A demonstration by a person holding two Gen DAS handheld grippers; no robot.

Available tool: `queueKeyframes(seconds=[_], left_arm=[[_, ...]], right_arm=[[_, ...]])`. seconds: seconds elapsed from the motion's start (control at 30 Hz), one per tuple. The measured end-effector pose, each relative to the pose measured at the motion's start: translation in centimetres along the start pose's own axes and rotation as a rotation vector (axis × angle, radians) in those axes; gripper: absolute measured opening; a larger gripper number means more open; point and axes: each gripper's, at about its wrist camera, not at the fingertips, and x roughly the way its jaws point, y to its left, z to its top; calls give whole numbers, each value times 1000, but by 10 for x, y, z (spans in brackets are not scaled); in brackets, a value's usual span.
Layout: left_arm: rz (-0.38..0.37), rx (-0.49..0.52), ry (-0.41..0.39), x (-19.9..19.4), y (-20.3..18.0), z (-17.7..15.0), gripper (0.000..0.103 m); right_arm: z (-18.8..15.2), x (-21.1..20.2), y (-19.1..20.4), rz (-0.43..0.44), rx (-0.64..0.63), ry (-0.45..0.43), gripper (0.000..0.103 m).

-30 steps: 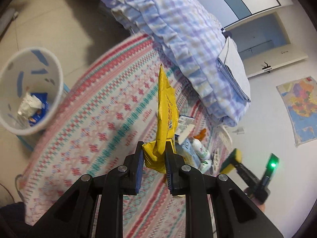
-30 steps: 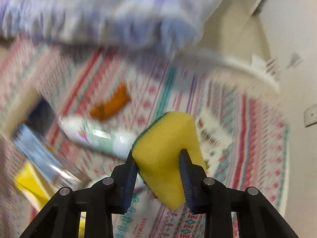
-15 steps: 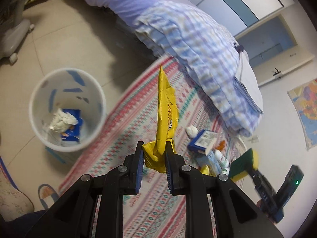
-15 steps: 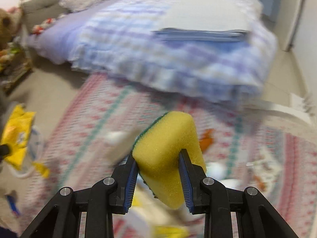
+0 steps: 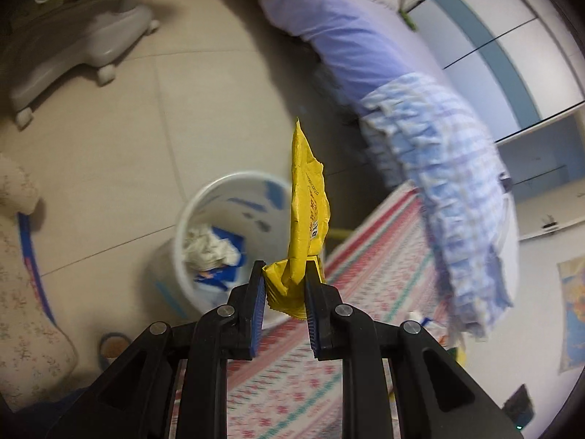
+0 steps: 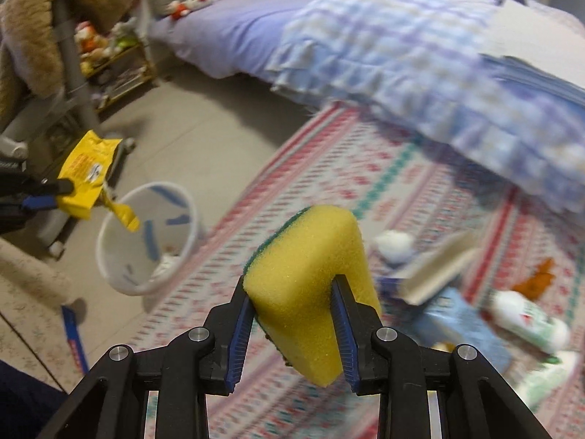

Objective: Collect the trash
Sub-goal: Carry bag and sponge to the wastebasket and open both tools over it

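I am holding the yellow wrapper (image 5: 309,216) in my left hand-held gripper (image 5: 283,285) over the bin (image 5: 234,183) to drop it; my right hand-held gripper (image 6: 292,314) is pinching the sponge (image 6: 310,263), bin-bound.

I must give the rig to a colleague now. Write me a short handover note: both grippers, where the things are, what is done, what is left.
Left gripper: shut on the yellow wrapper, near the white bin.
Right gripper: shut on the yellow sponge, over the patterned rug.
Done: bin already contains crumpled paper and a blue packet.
Left: drop wrapper and sponge in the bin; then collect the bottle, orange scrap and other blurred litter on the rug beside the bed.
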Motion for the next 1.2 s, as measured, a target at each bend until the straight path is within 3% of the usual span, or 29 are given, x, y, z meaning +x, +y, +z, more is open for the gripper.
queueKeyframes(seconds=[0.17, 0.47, 0.73, 0.83, 0.97, 1.2], left_arm=[[13, -19, 69, 23, 8, -3, 21], [33, -9, 77, 35, 5, 3, 24], [28, -14, 109, 62, 21, 21, 47], [43, -48, 99, 57, 27, 22, 47], [-23, -161, 81, 38, 39, 25, 46], [-28, -179, 37, 10, 35, 21, 47]], right_arm=[[7, 31, 30, 75, -5, 26, 37], [27, 64, 82, 188, -5, 20, 38], [49, 97, 115, 251, 1, 11, 38], [54, 111, 126, 259, -6, 23, 38], [60, 131, 140, 270, -14, 42, 38], [62, 166, 153, 246, -36, 89, 44]])
